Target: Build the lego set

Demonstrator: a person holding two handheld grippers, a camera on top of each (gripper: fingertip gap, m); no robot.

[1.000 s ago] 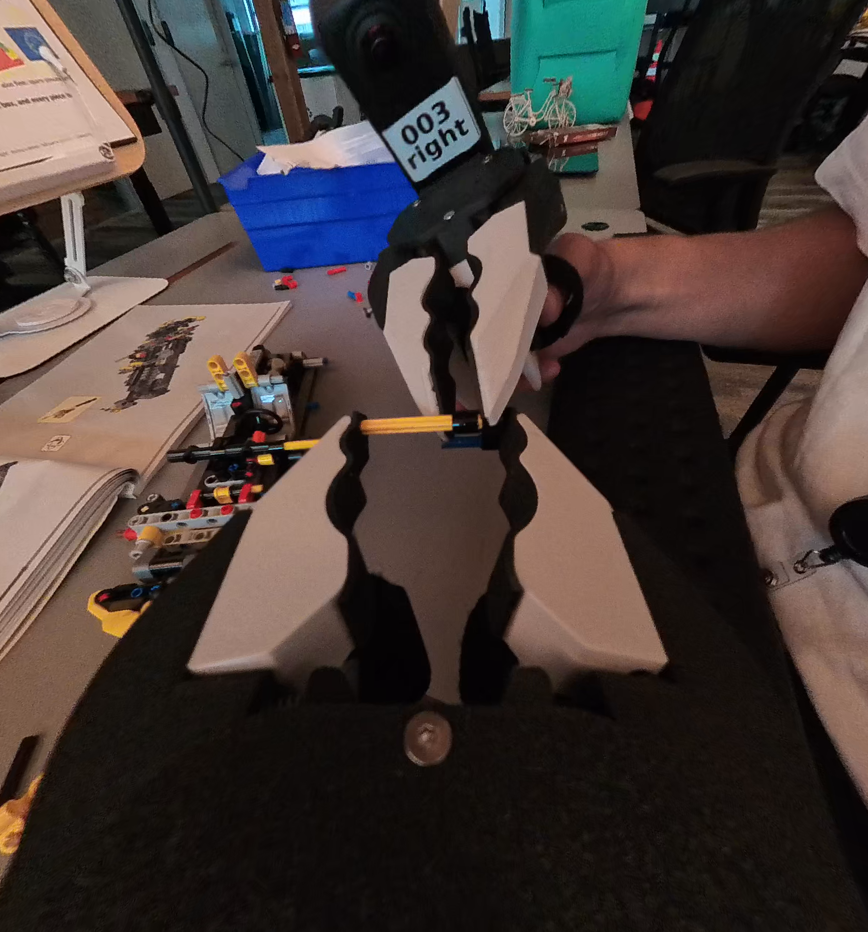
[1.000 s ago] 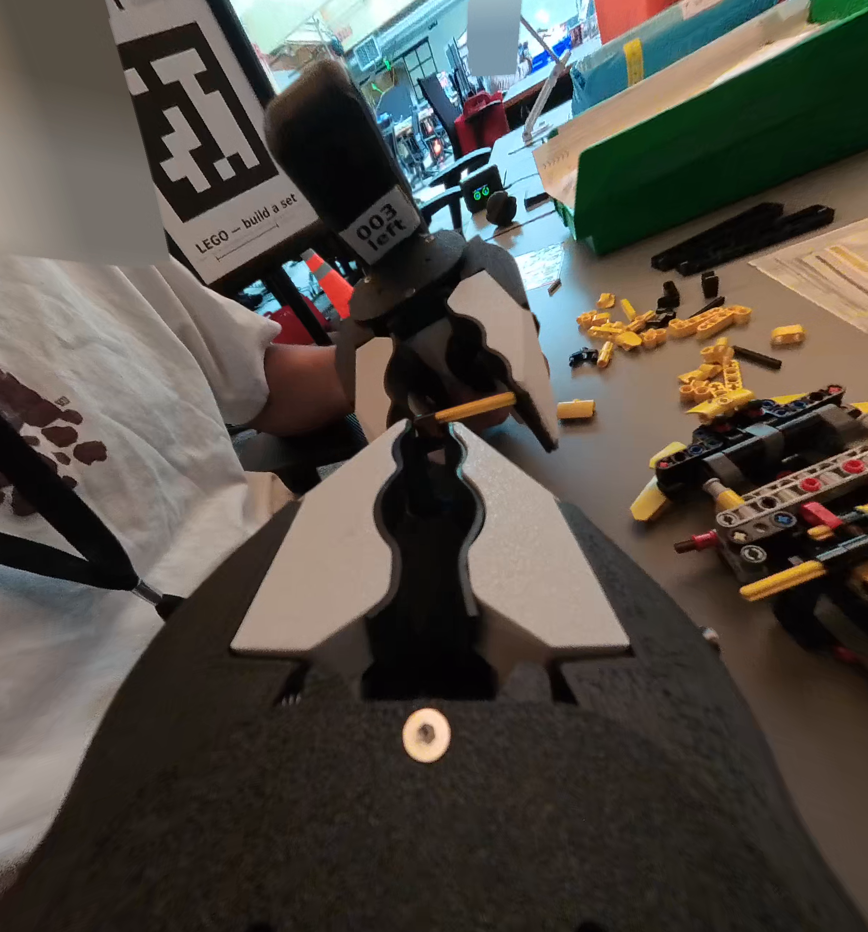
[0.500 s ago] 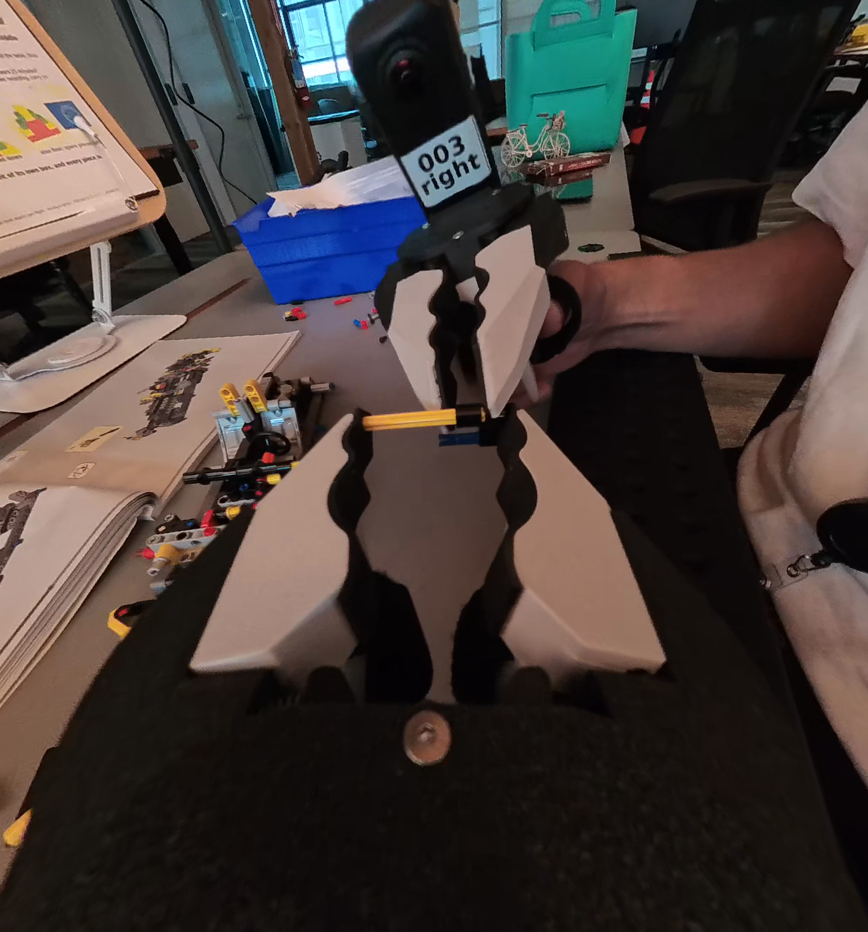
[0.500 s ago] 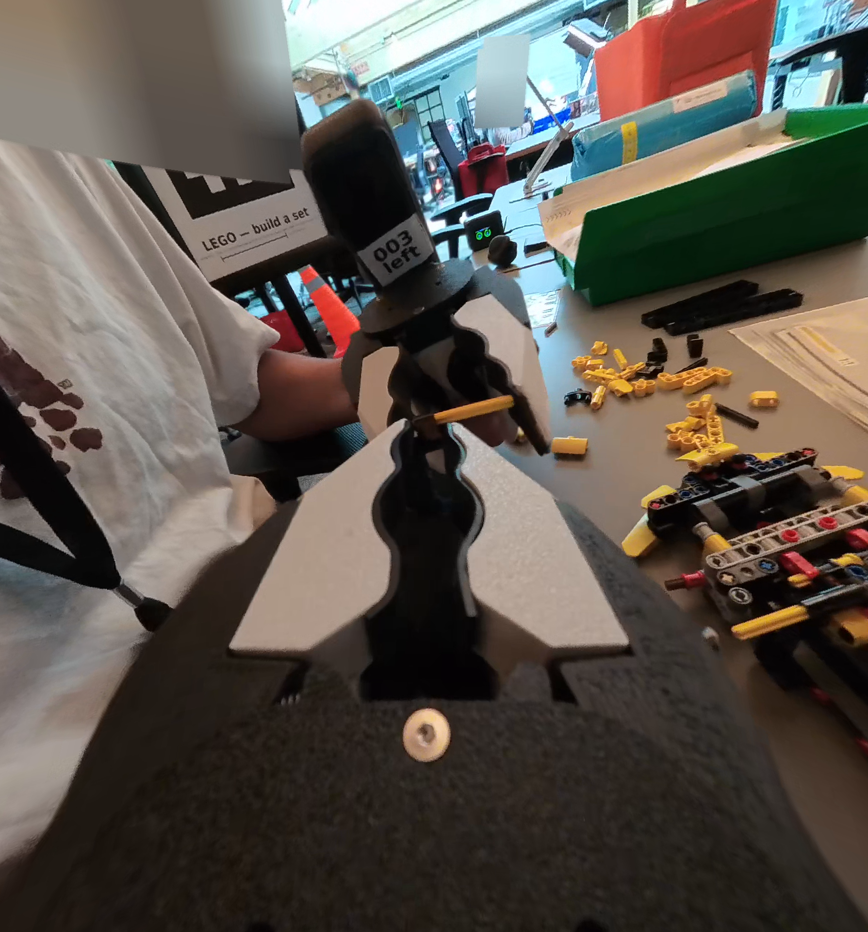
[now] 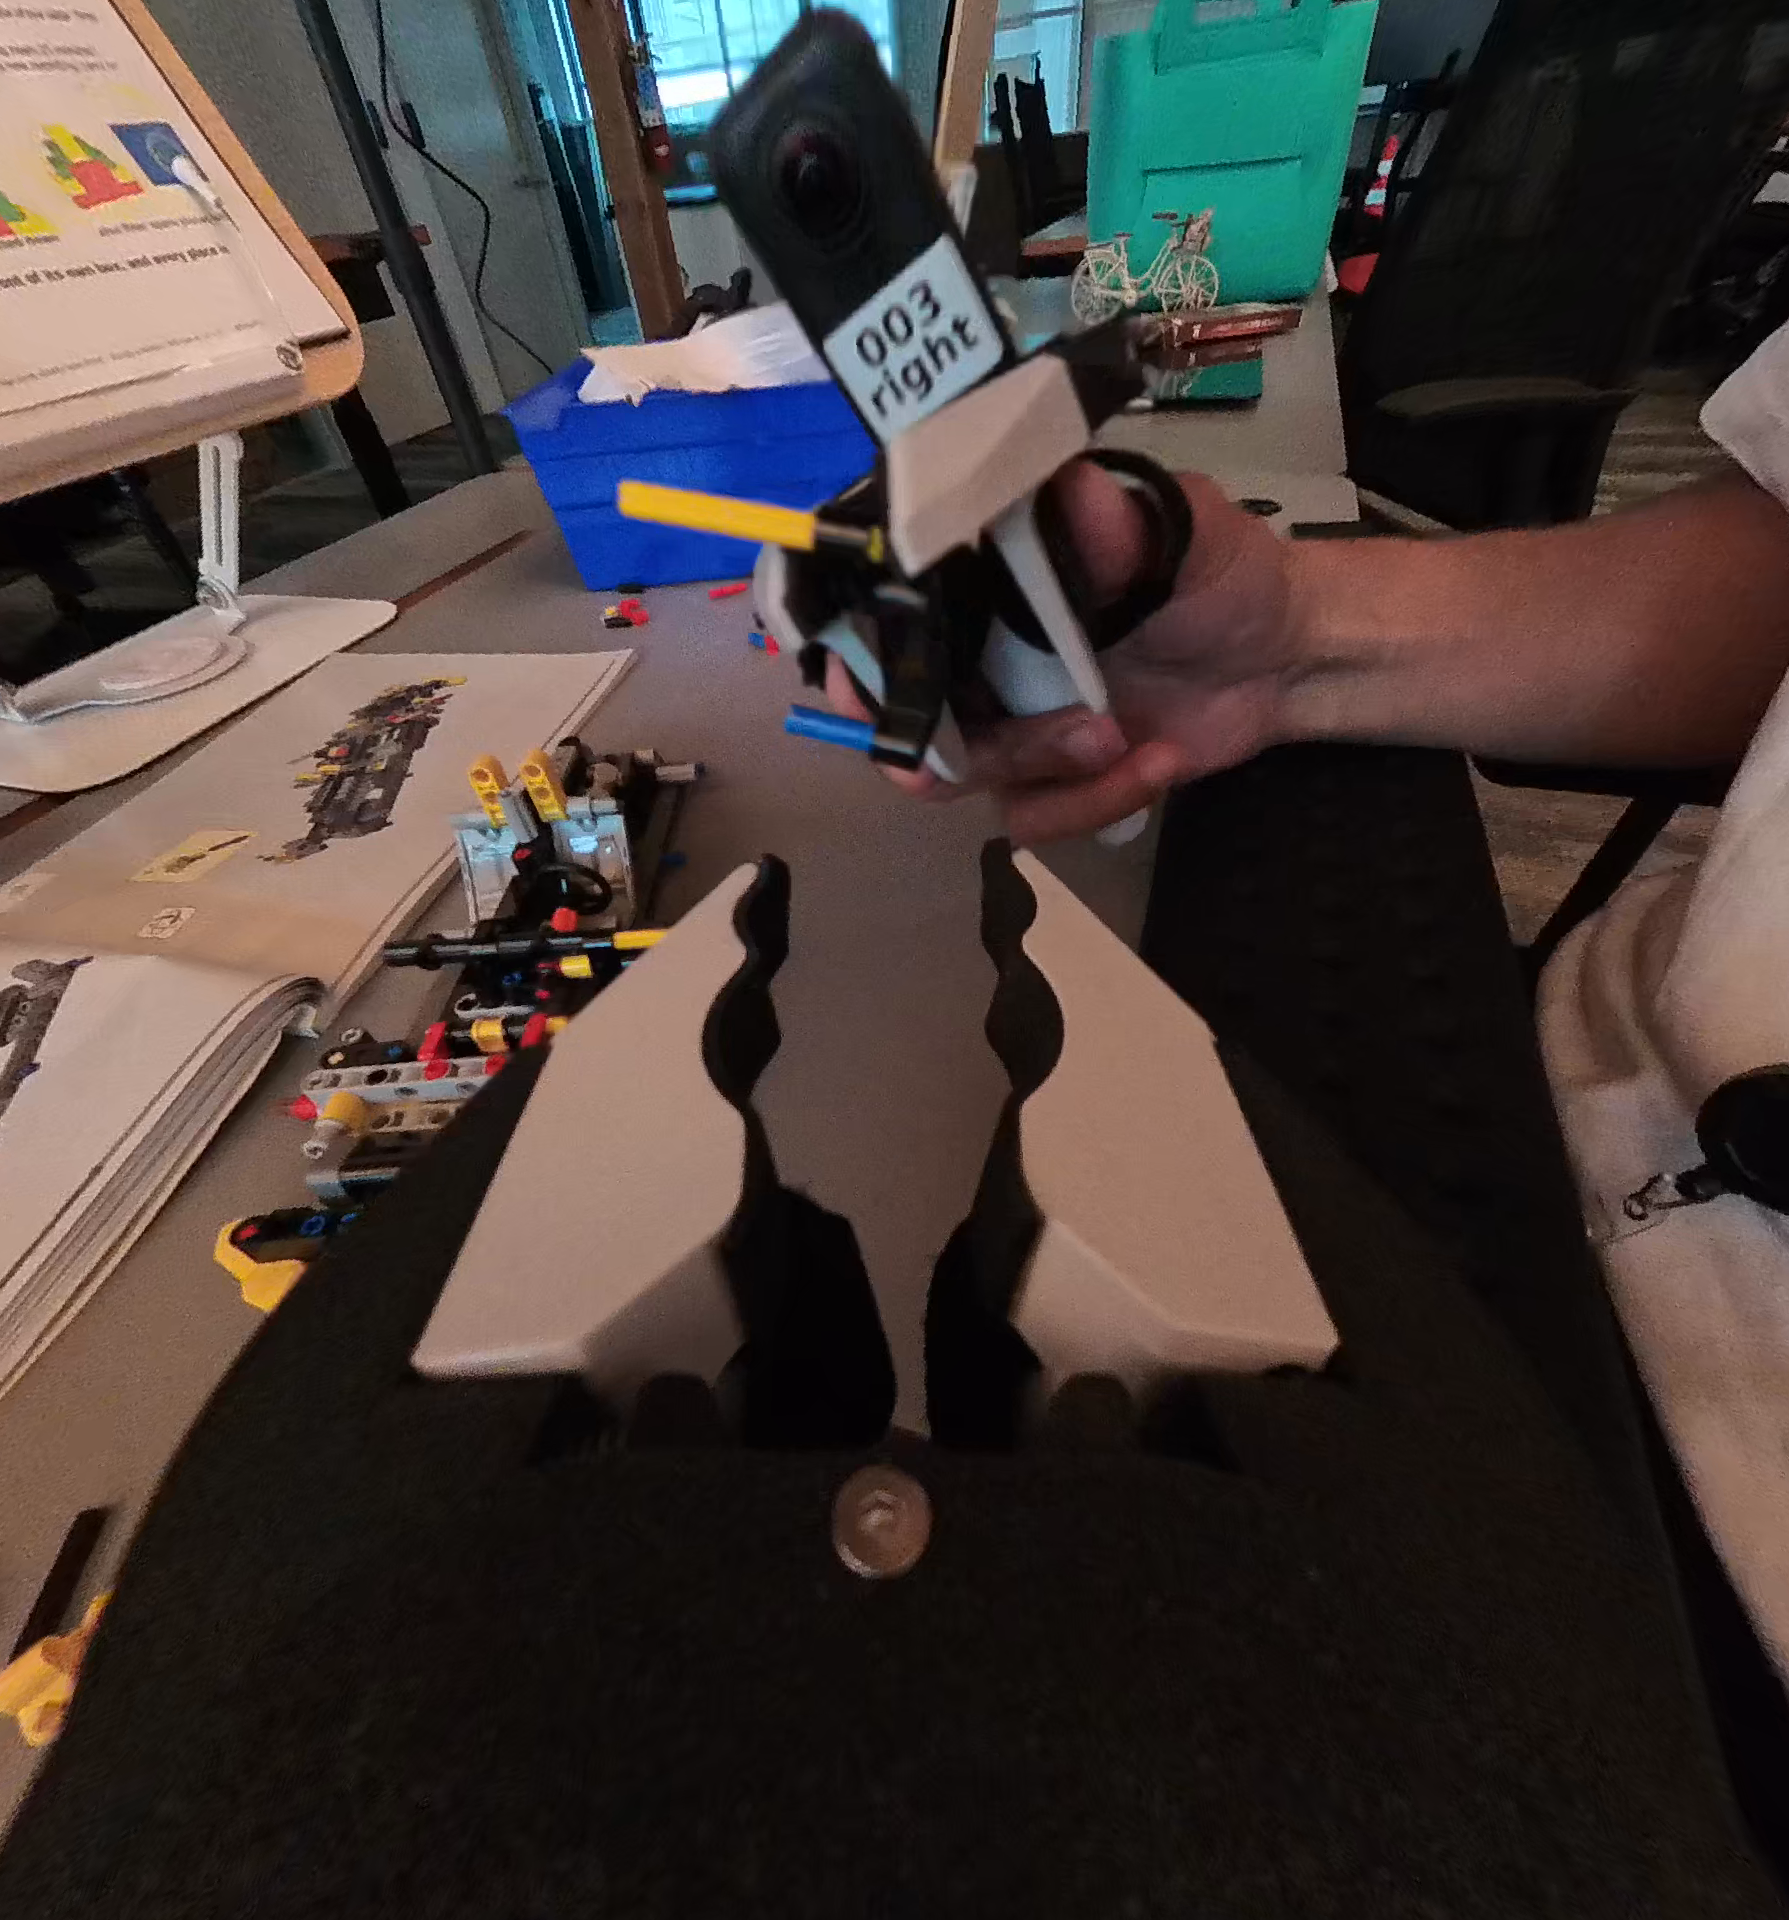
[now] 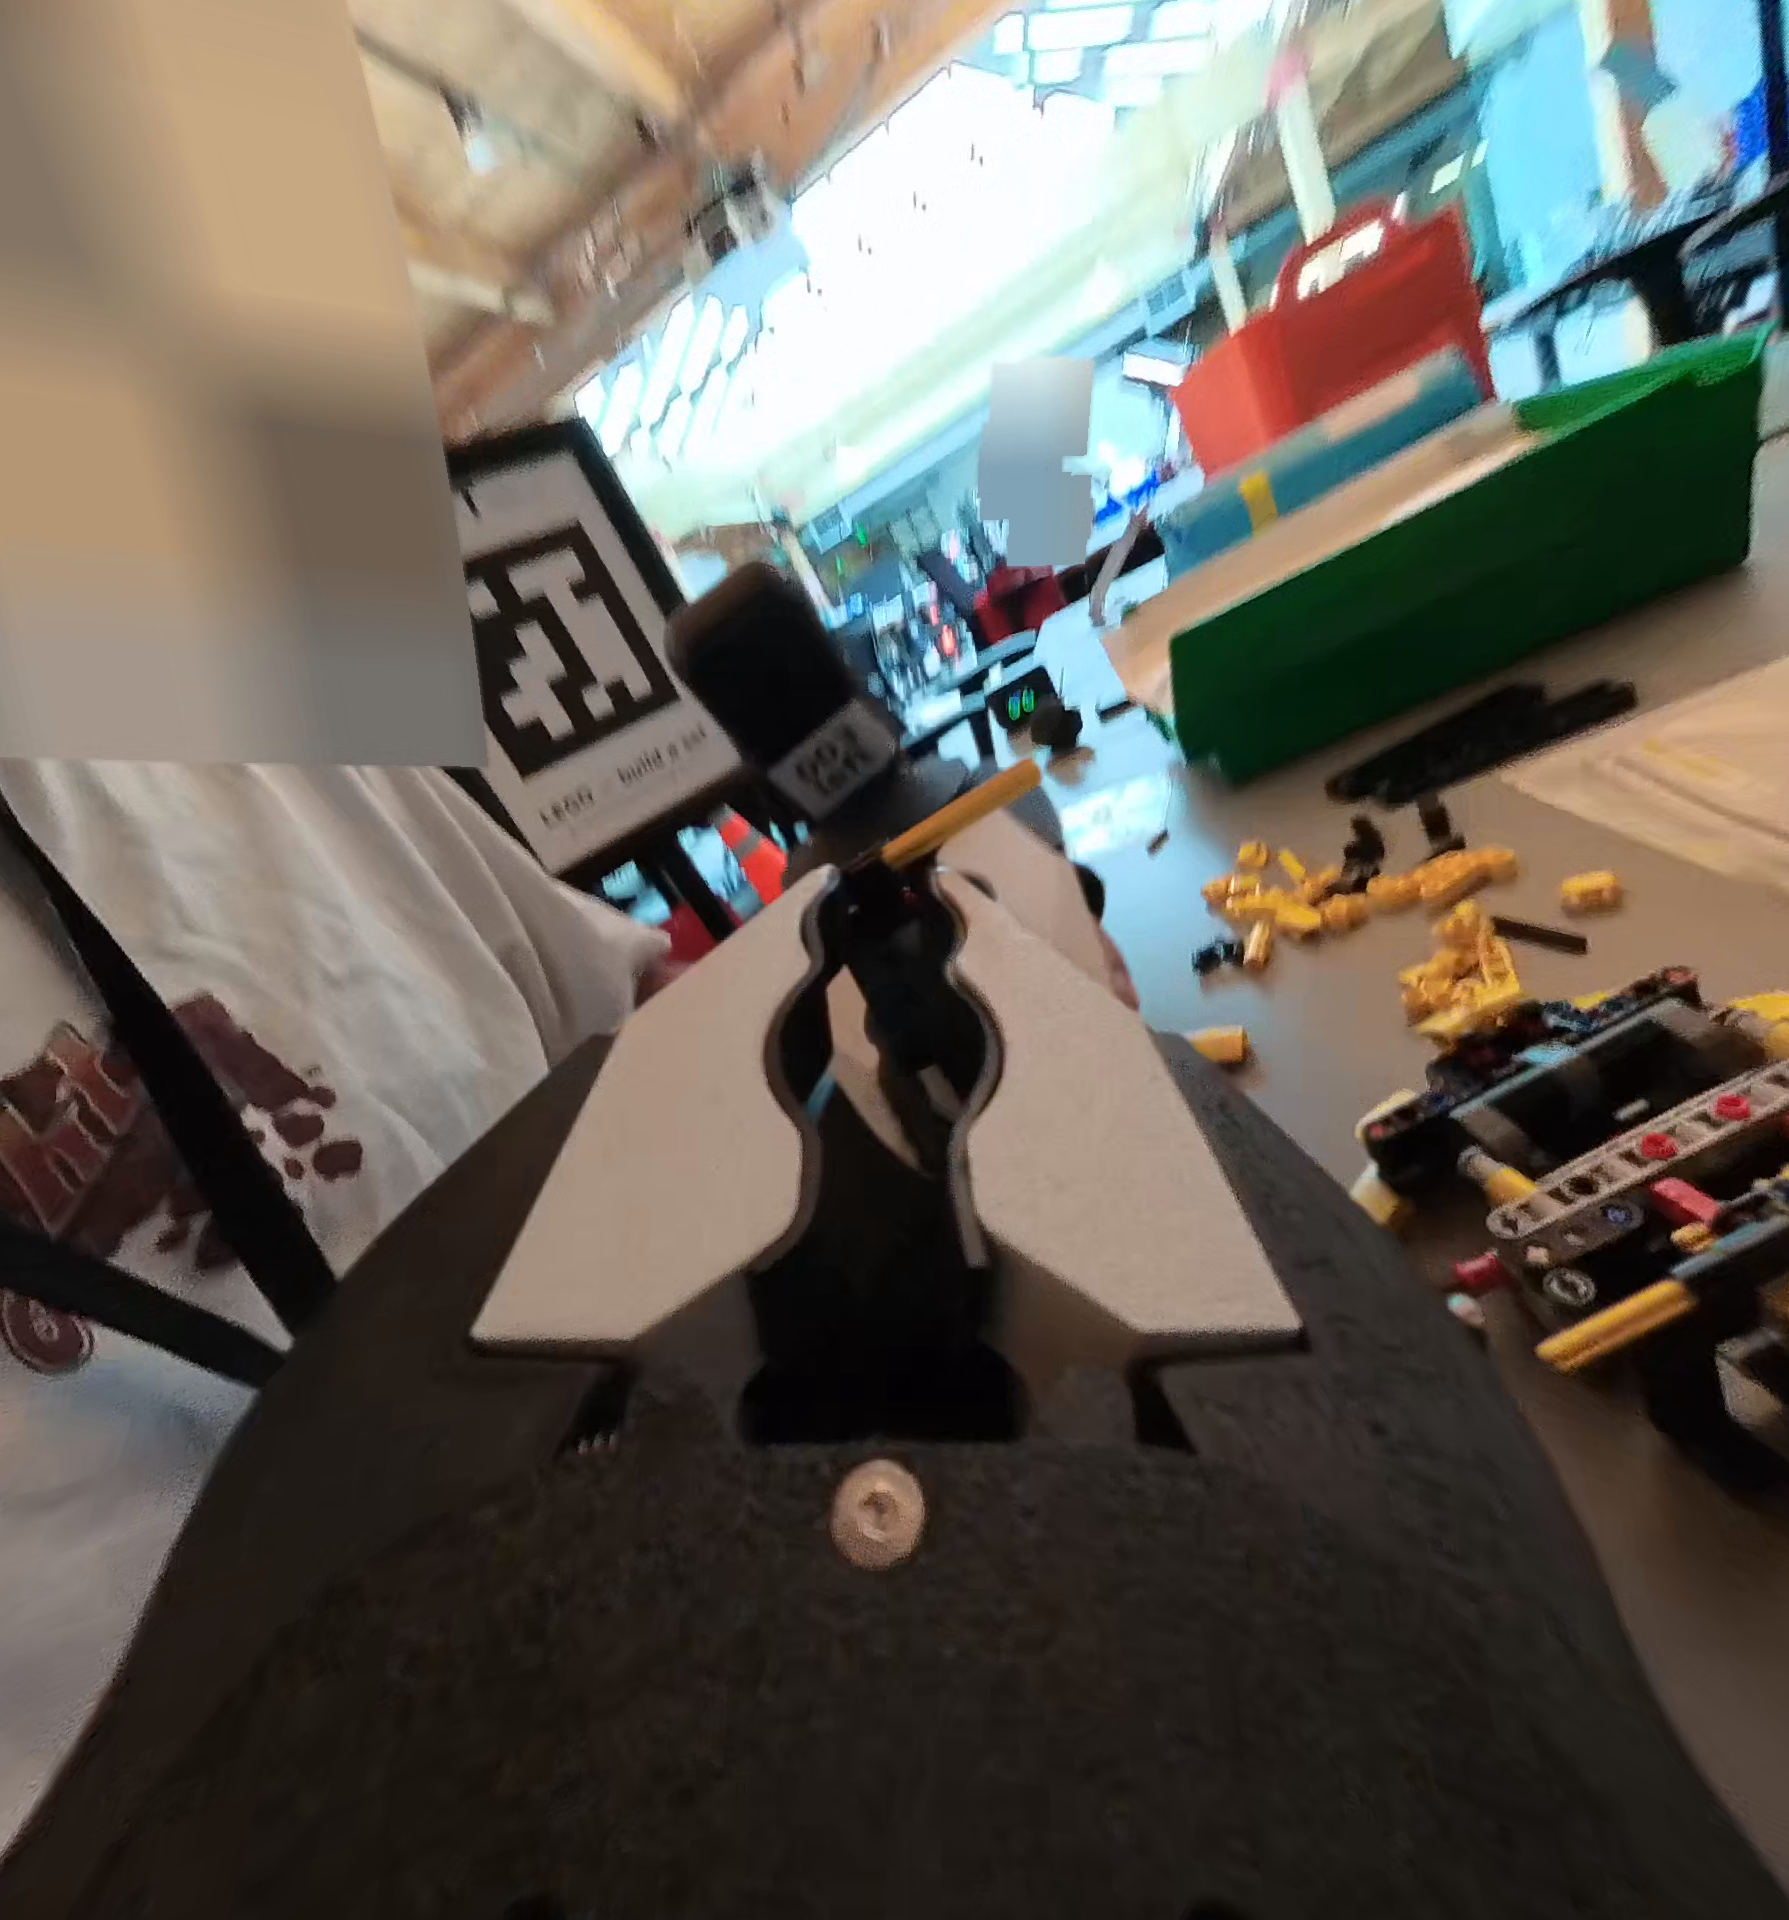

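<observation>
grey table (image 5: pixel 869 790) | black chair (image 5: pixel 1555 260) | bright ceiling lights (image 6: pixel 869 260)

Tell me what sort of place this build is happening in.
Probably a shared workshop or open office: parts bins, a blue bin and a green bin, sit on the grey table, an open instruction booklet lies beside the half-built lego model, and an office chair stands behind.

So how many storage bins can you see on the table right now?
2. A blue bin sits at the table's far end in the left wrist view; a green bin lies beyond the loose yellow pieces in the right wrist view. Others may be out of frame.
</observation>
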